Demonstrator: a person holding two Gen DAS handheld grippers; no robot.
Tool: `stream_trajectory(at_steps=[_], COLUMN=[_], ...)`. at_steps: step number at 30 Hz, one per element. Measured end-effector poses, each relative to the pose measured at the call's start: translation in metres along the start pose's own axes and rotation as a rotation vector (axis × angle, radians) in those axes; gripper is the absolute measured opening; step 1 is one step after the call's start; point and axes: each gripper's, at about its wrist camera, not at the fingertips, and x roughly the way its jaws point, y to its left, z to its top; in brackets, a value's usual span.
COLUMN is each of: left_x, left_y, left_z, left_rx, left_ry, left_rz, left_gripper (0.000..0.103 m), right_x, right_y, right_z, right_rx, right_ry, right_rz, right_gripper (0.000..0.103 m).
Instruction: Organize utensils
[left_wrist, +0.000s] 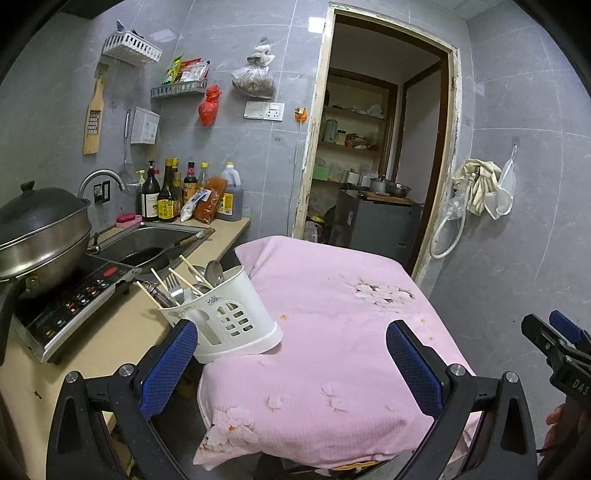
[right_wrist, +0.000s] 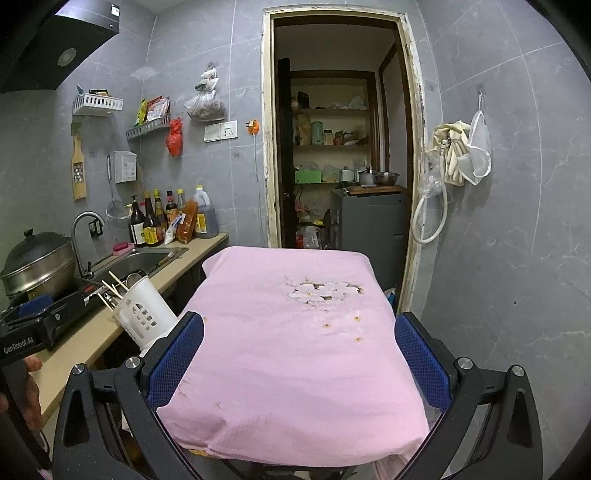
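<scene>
A white slotted utensil holder (left_wrist: 225, 317) stands tilted at the left edge of the pink-covered table (left_wrist: 332, 332), leaning toward the counter. Chopsticks (left_wrist: 192, 282), a fork (left_wrist: 173, 286) and spoons (left_wrist: 213, 273) stick out of it. My left gripper (left_wrist: 291, 362) is open over the pink cloth, its left finger just in front of the holder. In the right wrist view the holder (right_wrist: 146, 315) shows at the left, beside my open right gripper (right_wrist: 299, 363), which hovers above the cloth (right_wrist: 295, 350) with nothing between its fingers.
A beige counter (left_wrist: 110, 343) at the left carries an induction cooker (left_wrist: 74, 299), a lidded steel pot (left_wrist: 40, 232), a sink (left_wrist: 147, 243) with a pan, and sauce bottles (left_wrist: 177, 192). A doorway (left_wrist: 373, 155) opens behind the table. A hand (right_wrist: 26, 391) holds the other gripper.
</scene>
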Motion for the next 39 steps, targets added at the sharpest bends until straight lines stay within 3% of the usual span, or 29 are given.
stream_trajectory(at_steps=[39], left_x=[0.0048], left_y=[0.0036], left_z=[-0.0046], left_rx=[-0.005], left_ry=[0.039], left_rz=[0.016], left_gripper=[0.103], right_x=[0.0094], right_y=[0.0098], right_z=[-0.0054], right_rx=[0.005], right_ry=[0.034], right_rz=[0.017], right_gripper=[0.102])
